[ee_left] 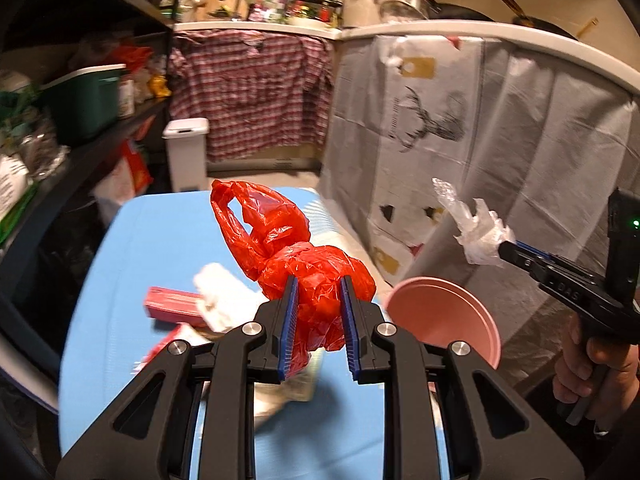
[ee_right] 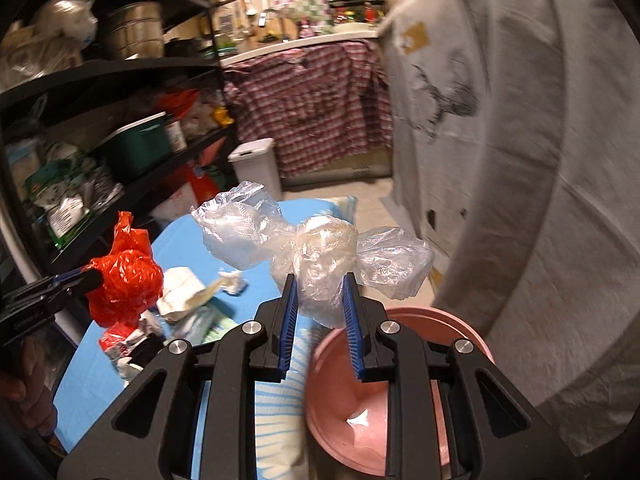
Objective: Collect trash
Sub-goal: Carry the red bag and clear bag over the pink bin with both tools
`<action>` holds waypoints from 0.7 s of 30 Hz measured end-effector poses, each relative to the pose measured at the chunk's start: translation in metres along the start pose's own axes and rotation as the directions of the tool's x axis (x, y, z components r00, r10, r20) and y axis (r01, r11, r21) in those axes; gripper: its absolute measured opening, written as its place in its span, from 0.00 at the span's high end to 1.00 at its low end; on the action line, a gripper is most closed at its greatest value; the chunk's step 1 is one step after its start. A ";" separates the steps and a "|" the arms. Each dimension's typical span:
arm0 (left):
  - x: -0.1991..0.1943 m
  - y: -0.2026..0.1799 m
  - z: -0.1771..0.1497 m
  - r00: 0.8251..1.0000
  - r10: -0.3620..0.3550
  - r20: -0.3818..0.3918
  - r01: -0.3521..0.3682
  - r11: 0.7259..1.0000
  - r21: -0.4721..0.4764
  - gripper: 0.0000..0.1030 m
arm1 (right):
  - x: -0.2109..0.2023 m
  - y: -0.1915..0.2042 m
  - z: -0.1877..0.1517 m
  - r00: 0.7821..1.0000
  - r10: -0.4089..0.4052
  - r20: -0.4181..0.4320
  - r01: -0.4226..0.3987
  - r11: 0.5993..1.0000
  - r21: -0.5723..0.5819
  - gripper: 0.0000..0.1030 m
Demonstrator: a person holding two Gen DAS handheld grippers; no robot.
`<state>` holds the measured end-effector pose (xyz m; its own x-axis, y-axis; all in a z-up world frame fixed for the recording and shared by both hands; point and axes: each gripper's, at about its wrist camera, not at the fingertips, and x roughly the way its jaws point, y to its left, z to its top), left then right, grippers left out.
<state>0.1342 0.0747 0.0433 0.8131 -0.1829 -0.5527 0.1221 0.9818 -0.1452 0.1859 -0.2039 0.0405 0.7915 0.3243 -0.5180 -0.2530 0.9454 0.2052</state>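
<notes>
The left gripper is clenched on a crumpled red plastic bag. Both blue ribbed pads press into the bag's bunched body, and its looped handles stand up toward 11 o'clock above the fingertips. The bag is held clear of the round table with the light blue cover.

The right gripper is clenched on a crumpled clear plastic bag. Its blue pads squeeze the knotted middle, and loose ends flare out toward 10 o'clock and 3 o'clock. In the left wrist view this gripper enters from 3 o'clock, held by a hand, with the clear bag at its tip. In the right wrist view the left gripper enters from 9 o'clock carrying the red bag.

A round pink plastic basin sits on the table at 5 o'clock, directly below the right gripper's fingers. In the left wrist view the basin lies at 4 o'clock of the red bag.

Remaining litter on the blue table cover:
- crumpled white paper wrappers at 8 o'clock in the right wrist view;
- a small white paper wad just beside them;
- a red rectangular carton at 9 o'clock in the left wrist view.

A white lidded waste bin stands on the floor beyond the table at 11 o'clock, beside a black shelving unit.
</notes>
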 end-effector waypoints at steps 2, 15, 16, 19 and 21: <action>0.007 -0.015 0.000 1.000 -0.027 -0.011 0.027 0.999 0.019 0.80 | 0.000 -0.011 -0.002 1.000 -0.018 -0.007 0.018 1.000 0.019 0.77; 0.055 -0.079 -0.002 0.988 -0.143 -0.064 0.147 0.987 0.070 0.80 | 0.008 -0.048 -0.012 0.995 -0.096 -0.037 0.098 0.993 0.066 0.77; 0.060 -0.083 -0.003 0.986 -0.150 -0.070 0.156 0.985 0.077 0.80 | 0.009 -0.050 -0.012 0.994 -0.101 -0.040 0.104 0.992 0.068 0.77; 0.070 -0.093 -0.007 0.981 -0.169 -0.093 0.178 0.980 0.091 0.80 | 0.013 -0.055 -0.014 0.992 -0.111 -0.051 0.115 0.990 0.076 0.77; 0.077 -0.097 -0.010 0.978 -0.178 -0.109 0.189 0.977 0.101 0.80 | 0.015 -0.060 -0.014 0.991 -0.117 -0.058 0.121 0.989 0.086 0.77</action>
<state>0.1792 -0.0353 0.0061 0.7112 -0.3595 -0.6041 0.3305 0.9295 -0.1640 0.2052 -0.2551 0.0087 0.7822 0.2131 -0.5855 -0.1064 0.9716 0.2115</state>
